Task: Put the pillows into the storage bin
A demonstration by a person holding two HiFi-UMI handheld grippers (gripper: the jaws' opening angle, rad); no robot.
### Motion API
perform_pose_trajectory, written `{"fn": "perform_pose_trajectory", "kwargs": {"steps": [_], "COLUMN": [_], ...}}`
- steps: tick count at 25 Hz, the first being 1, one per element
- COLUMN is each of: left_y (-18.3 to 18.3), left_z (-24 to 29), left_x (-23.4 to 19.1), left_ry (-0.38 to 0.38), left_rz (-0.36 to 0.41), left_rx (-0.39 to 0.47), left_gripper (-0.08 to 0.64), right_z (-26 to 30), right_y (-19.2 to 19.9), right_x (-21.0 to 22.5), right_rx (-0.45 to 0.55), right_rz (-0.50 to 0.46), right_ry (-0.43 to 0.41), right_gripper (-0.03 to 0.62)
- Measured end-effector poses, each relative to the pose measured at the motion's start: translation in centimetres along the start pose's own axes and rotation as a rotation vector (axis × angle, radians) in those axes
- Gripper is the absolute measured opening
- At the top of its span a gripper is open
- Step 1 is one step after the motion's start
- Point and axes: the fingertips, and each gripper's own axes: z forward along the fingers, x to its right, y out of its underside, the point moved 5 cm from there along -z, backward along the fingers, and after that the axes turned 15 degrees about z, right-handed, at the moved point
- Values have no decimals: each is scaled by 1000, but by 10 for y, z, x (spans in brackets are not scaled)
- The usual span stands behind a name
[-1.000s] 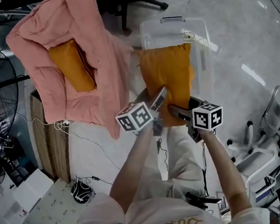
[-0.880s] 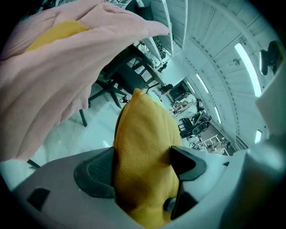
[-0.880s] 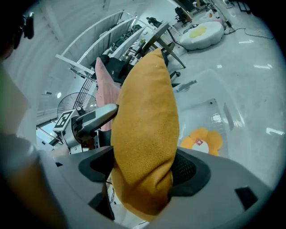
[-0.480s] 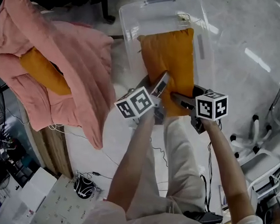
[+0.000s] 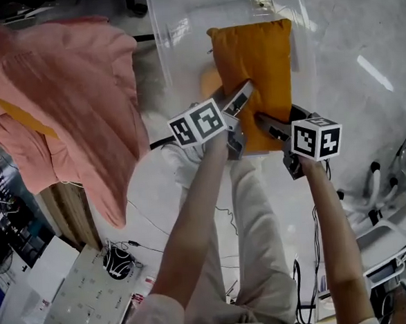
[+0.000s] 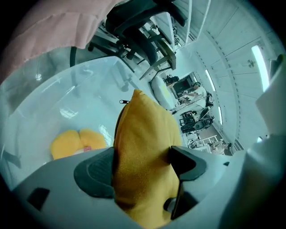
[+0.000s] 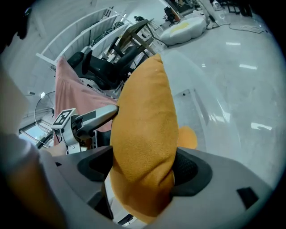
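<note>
A pale, glossy floor (image 5: 368, 49) lies under the person's light-trousered legs (image 5: 259, 216), with thin cables (image 5: 144, 217) trailing across it. To the left a pink quilt (image 5: 67, 98) hangs off a wooden surface (image 5: 66, 209), and an orange corner (image 5: 18, 115) peeks from under its folds. Ahead stands the clear storage bin (image 5: 171, 56), open, with a rounded yellow soft thing (image 6: 76, 142) on its bottom. Beyond it a dark office chair (image 6: 138, 22) and white railings show.

The left gripper (image 5: 240, 117) and the right gripper (image 5: 276, 116) sit side by side at the near end of the orange pillow (image 5: 255, 64). Each has its jaws spread wide and clamped on it, pads pressed into the fabric from both sides so that it bulges between them. The pillow hangs lengthwise over the open bin, its far end toward the bin's far wall. Whether it touches the bottom cannot be told.
</note>
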Motion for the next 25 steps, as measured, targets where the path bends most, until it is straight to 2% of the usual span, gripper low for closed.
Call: {"fn": "perform_pose_trajectory", "kwargs": {"steps": [7,12,14,16,18,19,21,22,25], "left_y": [28,45,47,52,65,75,91,96,99], "left_z": [41,56,61,68,78,83,88,89,87], "left_x": [-31,-43,-48,-47,-42,-37,-29,-26,-26], "left_ry": [13,36,7,-7,6,13,18,19,10], "left_rz": [-58,-51,-25,19,78,119,200,219,213], "left_rx": [-11,-46,-49,-76,-159,-217,-313,-336,-355], "left_gripper": [400,394,383,379,393,397,395,397,408], "right_z": [22,26,31,33,35,35,36,37,35], "right_y": [-3,3,1,-5,-10,-10,-5,-1,10], "right_x": [39,63,69,73,78,80,82,83,86], "right_rx": [16,31,36,41,38,32,8,-4,-21], "right_rz": [-17,18,26,-4,-87,-124,-160,-167,-152], "right_ry": [109,120,131,176,253,283,318,328,333], "right_gripper": [420,430,431,431,431,374,383,389,391]}}
